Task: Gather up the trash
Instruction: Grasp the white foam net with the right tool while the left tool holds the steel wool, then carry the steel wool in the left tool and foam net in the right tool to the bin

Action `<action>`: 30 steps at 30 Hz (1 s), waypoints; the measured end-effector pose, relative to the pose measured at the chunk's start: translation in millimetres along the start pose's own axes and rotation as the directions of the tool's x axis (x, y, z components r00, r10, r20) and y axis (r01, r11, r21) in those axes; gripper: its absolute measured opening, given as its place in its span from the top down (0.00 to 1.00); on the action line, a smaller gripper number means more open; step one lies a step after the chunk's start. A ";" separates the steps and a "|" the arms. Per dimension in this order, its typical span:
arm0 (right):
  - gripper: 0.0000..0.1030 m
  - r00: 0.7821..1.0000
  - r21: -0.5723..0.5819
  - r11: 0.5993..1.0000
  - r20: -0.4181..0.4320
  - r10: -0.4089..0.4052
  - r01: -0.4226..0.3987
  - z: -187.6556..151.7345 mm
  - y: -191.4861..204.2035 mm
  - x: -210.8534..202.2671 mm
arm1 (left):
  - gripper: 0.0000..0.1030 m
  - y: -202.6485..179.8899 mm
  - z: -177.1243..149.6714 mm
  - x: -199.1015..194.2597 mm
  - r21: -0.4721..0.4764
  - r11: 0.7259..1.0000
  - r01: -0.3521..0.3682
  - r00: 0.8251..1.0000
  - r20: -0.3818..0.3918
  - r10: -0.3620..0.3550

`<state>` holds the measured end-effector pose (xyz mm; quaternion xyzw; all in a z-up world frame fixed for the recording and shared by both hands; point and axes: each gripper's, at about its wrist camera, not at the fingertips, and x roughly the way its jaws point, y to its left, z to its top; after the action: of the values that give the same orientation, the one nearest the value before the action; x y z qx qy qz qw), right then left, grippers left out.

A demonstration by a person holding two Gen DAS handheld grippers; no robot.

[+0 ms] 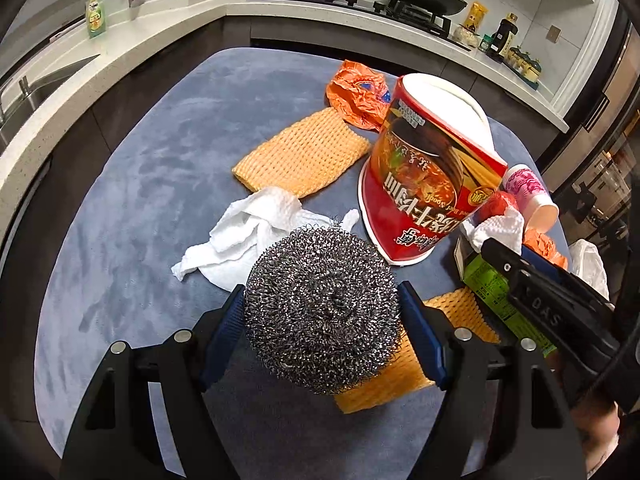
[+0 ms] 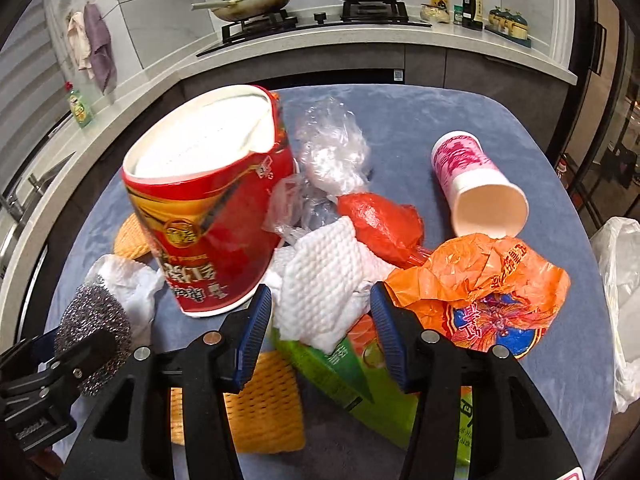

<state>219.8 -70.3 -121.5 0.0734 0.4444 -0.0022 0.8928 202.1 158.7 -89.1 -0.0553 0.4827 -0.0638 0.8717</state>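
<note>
The left gripper (image 1: 322, 312) and the right gripper (image 2: 320, 328) look alike: matte black plastic frames with triangular cut-outs, round silver screw heads at the pivots, and dark blue ribbed pads lining the inner faces of the jaws. Seen from the side, the black body carries raised lettering and small silver screws.

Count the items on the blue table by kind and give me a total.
Cups: 2
Paper towels: 2
Foam nets: 2
Orange bags: 2
Red bag: 1
Clear wrap: 1
Green carton: 1
Steel scrubber: 1
Total: 12
</note>
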 end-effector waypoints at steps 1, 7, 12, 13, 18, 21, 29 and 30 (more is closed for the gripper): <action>0.63 1.000 0.004 1.000 -0.002 0.011 -0.011 -0.5 -0.7 1.3 | 0.31 -0.4 -0.1 0.1 0.001 1.000 0.002 1.000 0.000 -0.002; 0.91 0.999 0.001 0.999 0.015 0.052 -0.052 -1.2 3.3 -11.1 | 0.31 -2.6 -1.1 -4.0 0.010 1.000 0.011 1.000 0.010 -0.011; 0.91 0.994 0.015 0.997 0.075 0.080 -0.082 1.8 0.2 -43.1 | 0.31 -10.6 -5.0 -16.9 0.029 0.999 0.021 0.999 0.033 -0.022; 0.91 0.993 0.014 0.996 0.088 0.084 -0.086 3.1 0.0 -49.8 | 0.31 -12.7 -5.3 -20.4 0.033 0.999 0.025 0.999 0.039 -0.026; 0.91 0.980 0.015 0.994 0.168 0.104 -0.108 6.2 -3.6 -90.9 | 0.31 -27.6 -7.7 -45.8 0.063 0.997 0.047 0.995 0.085 -0.052; 0.91 0.970 0.015 0.994 0.220 0.105 -0.111 7.5 -9.6 -117.9 | 0.31 -40.5 -9.9 -64.2 0.092 0.994 0.065 0.990 0.118 -0.075; 0.91 0.930 0.018 0.993 0.351 0.105 -0.119 2.3 -28.0 -186.0 | 0.31 -80.0 -16.6 -103.7 0.184 0.977 0.107 0.973 0.183 -0.141; 0.91 0.926 0.021 0.993 0.363 0.100 -0.116 1.6 -30.8 -193.0 | 0.31 -85.4 -17.8 -107.7 0.195 0.975 0.112 0.971 0.188 -0.149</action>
<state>102.1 -112.9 28.8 0.1151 0.2677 0.0242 0.9563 125.4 91.6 4.9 -0.0129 0.3796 -0.1591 0.9113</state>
